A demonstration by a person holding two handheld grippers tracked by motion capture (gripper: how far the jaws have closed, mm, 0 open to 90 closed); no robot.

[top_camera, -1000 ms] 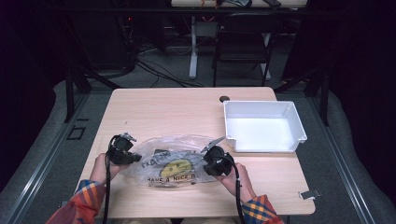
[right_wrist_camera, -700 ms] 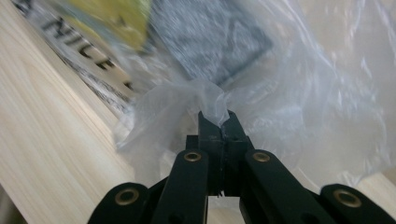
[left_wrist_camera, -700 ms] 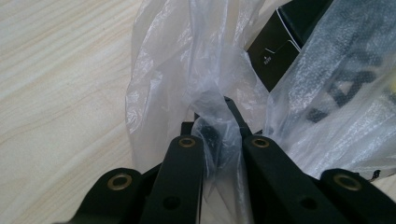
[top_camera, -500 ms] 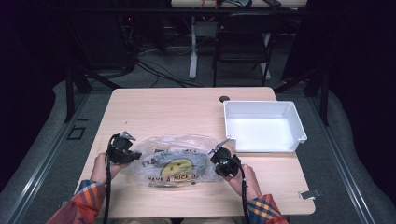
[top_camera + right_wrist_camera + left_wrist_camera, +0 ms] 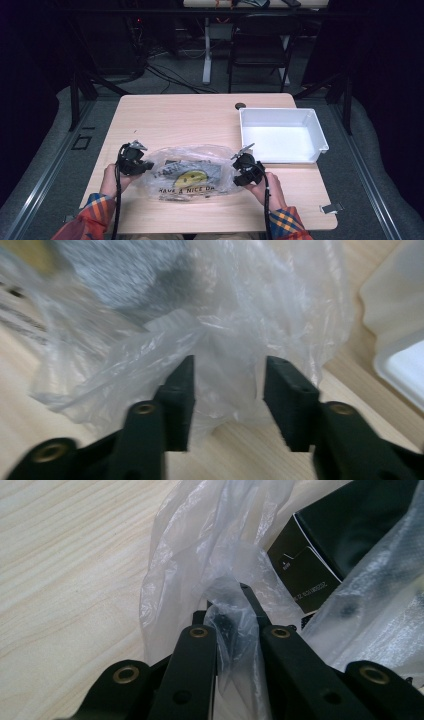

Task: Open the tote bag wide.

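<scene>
Bag point(image 5: 187, 172) lies flat on the table point(image 5: 190, 117), near edge, centre. It is clear plastic with a yellow smiley and black lettering; a black box point(image 5: 345, 535) sits inside it.

Left gripper point(image 5: 142, 164) is at the bag's left end. Its jaws are pressed together, pinching a bunched fold of the plastic; the left gripper view has film wrapped over and between the jaw tips.

Right gripper point(image 5: 239, 172) is at the bag's right end. Its jaws have just been opening and now stand spread. In the right gripper view, bag film point(image 5: 225, 340) lies between and past the tips, with pads not pressing on it. That view is blurred.

White tray point(image 5: 317, 132) sits far right of the bag, apart from it, just beyond the right gripper.

Both hands come in from the near edge, plaid sleeves point(image 5: 92, 217).
</scene>
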